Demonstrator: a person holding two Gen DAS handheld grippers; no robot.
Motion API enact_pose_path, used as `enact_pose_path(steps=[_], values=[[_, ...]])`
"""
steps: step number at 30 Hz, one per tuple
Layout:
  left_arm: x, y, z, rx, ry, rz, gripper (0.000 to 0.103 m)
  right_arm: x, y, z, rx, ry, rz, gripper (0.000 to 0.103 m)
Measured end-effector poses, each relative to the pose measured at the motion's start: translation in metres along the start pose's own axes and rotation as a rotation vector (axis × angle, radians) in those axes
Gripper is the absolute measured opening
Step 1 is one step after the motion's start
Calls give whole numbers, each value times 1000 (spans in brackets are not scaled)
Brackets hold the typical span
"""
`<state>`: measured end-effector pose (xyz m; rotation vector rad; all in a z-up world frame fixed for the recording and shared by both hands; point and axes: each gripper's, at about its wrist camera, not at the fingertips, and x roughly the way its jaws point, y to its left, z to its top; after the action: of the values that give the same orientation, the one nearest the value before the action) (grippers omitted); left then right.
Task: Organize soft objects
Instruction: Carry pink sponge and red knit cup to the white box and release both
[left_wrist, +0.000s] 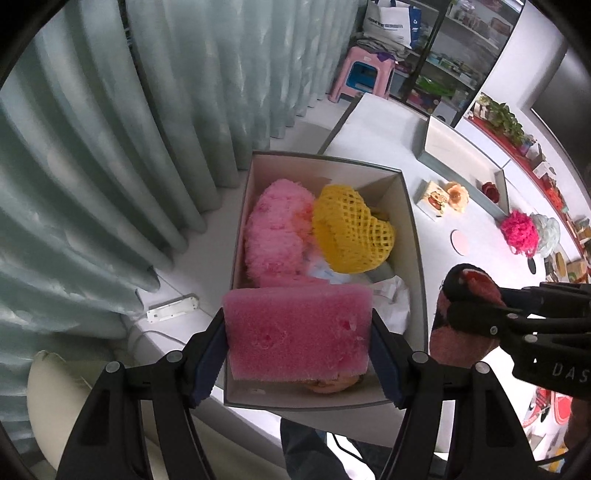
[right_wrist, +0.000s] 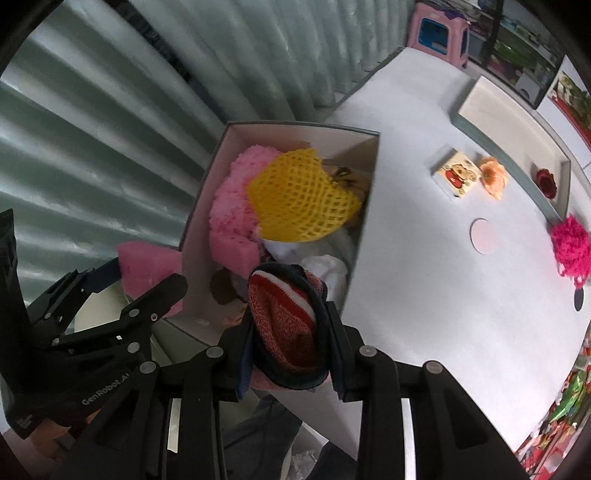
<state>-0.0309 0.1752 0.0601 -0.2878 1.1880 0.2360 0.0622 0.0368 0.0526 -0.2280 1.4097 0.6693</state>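
Note:
My left gripper is shut on a pink foam sponge and holds it over the near end of the open grey cardboard box. The box holds a fluffy pink item, a yellow foam net and white wrapping. My right gripper is shut on a red and dark knitted sock, held just above the box's near right edge. The right gripper also shows in the left wrist view, to the right of the box.
On the white table lie a magenta pompom, a small picture box, an orange flower, a pink disc and a box lid with a dark red flower. Green curtains hang left. A pink stool stands far back.

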Motion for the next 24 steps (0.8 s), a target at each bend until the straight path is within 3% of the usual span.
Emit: enact_pose_path(steps=[24], values=[[12,8,0,-3,30,5,71,8,12,17,-31,34,-5,36]])
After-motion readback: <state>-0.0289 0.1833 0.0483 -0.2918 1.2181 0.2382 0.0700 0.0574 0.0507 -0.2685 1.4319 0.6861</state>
